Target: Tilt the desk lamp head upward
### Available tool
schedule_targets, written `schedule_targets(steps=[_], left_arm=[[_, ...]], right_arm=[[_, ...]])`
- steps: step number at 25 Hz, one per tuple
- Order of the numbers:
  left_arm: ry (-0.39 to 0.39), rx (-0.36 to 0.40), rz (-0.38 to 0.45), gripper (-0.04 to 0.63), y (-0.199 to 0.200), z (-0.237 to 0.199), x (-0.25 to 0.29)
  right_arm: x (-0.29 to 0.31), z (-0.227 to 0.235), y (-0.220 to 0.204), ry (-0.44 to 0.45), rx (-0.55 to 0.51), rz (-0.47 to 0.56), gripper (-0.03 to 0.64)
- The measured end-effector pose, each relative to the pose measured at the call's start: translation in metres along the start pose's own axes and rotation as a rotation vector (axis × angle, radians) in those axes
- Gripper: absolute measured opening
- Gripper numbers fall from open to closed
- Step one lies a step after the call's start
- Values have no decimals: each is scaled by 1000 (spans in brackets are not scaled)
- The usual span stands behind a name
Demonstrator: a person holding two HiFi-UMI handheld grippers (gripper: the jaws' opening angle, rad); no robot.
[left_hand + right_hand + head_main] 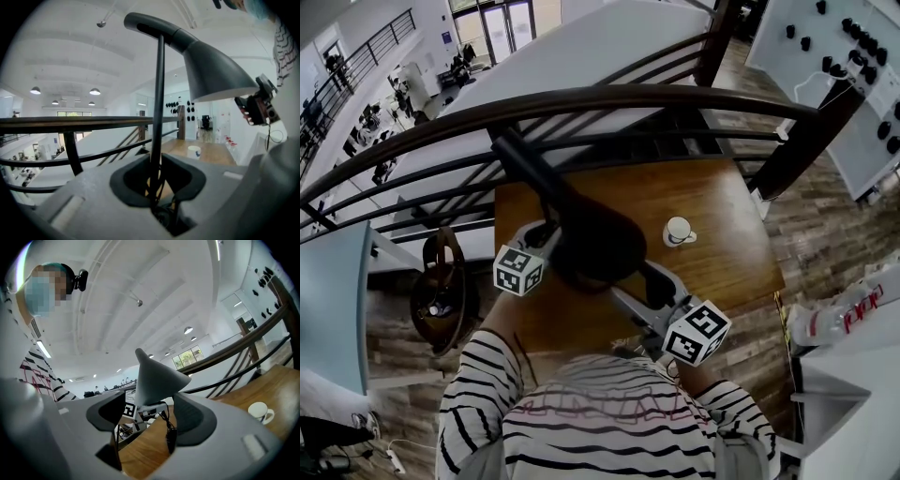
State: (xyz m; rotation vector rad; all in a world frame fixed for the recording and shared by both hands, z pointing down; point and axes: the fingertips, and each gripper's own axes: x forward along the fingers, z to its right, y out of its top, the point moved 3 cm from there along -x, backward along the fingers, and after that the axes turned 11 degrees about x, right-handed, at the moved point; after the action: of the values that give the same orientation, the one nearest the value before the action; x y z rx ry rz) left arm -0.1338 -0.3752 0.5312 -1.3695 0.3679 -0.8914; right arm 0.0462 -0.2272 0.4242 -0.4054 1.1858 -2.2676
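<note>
The dark desk lamp stands on the wooden table (727,267), its cone-shaped head (595,242) right below me. In the left gripper view its thin stem (158,108) rises between the jaws to the head (213,75). My left gripper (157,180) is shut on that stem low down; it shows in the head view (544,236) at the left of the head. My right gripper (654,286) reaches the head from the right. In its own view my right gripper (152,416) stands open, the shade (157,378) between the wide jaws, with a gap at the left pad.
A white mug (678,232) sits on the table to the right of the lamp. A dark curved railing (581,101) runs behind the table, with a drop beyond. A brown bag (442,291) rests at the left, and a white counter (853,356) at the right.
</note>
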Motion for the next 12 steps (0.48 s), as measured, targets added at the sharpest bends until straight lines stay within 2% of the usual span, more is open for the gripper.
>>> schedule_targets(steps=[6,12], left_arm=[[6,-9,-8,75,0,0,-4],[19,37,-51,72,-2,1,-6]], right_arm=[[-17,-22,25,-11,-58,63,310],[-29,-50,57,-15,-176,116,301]])
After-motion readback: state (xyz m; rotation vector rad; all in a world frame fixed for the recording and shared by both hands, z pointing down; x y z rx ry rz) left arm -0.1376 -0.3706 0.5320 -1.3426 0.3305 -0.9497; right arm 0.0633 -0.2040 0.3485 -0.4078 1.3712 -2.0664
